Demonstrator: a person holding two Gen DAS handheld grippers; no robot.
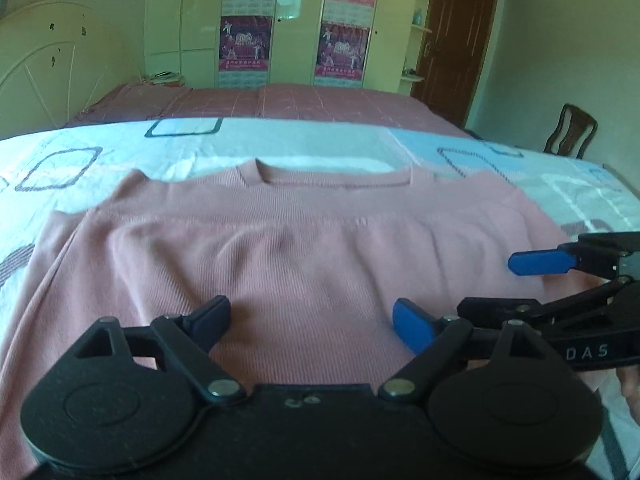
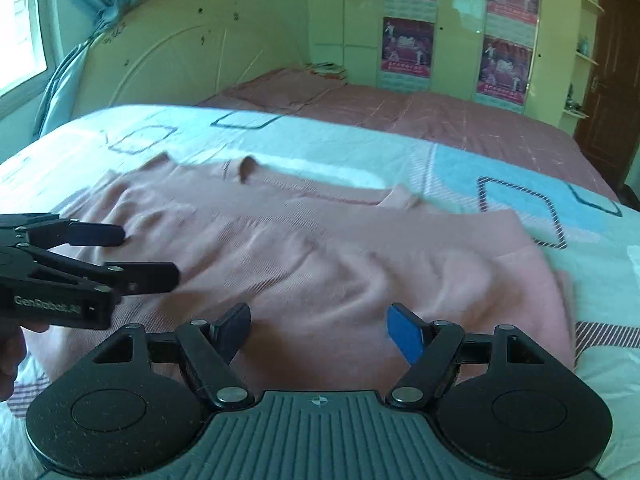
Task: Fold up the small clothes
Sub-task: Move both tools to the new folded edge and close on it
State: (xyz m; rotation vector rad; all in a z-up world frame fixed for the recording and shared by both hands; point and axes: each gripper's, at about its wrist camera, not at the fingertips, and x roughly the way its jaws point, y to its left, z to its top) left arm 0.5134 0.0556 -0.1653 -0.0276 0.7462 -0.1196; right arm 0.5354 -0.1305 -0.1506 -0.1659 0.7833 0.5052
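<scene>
One pink sweater (image 1: 280, 248) is the landmark here, and everything else is placed against it. Largest is the bed (image 1: 328, 140), under the sweater, covered by a pale sheet printed with blue and dark diamond outlines; a reddish checked cover lies on the bed beyond the sweater's collar. Behind that, well apart from the sweater, stand a cream wardrobe (image 1: 296, 20) with posters on its doors and a brown door to the side.

The sweater itself lies spread on the sheet, collar (image 1: 332, 176) on the far side and hem toward the cameras. Its body looks roughly flat with soft wrinkles across the middle. In the right wrist view the edge on the right seems to be doubled over, perhaps a sleeve laid in, though blur makes that unsure. I judge the folding to be at an early stage: the garment is laid out, and the main folds of the body are not yet made.

Smallest are the two tools, both over the near part of the sweater. The left tool (image 1: 316, 320) has its fingers apart, with only fabric below and nothing pinched. The right tool (image 2: 324, 328) is likewise apart, above the cloth beside the left one, gripping nothing.
</scene>
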